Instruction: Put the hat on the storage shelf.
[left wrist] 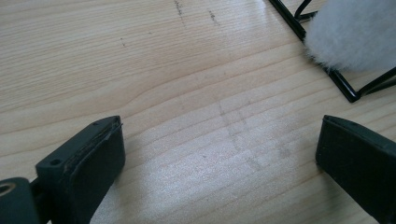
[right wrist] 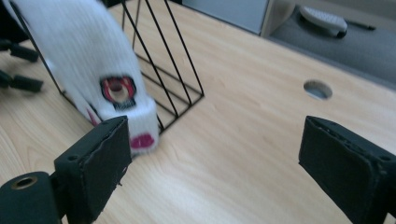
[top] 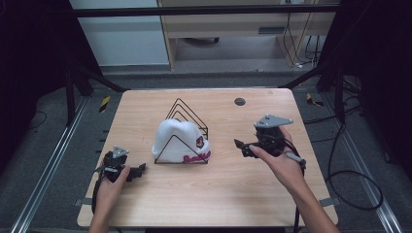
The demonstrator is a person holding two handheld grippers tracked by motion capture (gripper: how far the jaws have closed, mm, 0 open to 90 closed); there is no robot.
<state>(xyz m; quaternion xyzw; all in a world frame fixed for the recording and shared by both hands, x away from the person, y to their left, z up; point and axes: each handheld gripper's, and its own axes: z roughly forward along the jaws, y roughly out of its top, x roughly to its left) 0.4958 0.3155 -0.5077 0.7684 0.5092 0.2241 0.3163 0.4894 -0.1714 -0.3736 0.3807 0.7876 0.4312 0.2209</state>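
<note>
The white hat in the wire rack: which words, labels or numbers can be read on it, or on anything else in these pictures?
Nothing can be read with certainty.
White hat, cuff: pink-red script lettering, too small and blurred to read.
White hat, round red and black badge: a logo, no legible text.
Black wire rack, table, left gripper and right gripper: no text seen.
</note>
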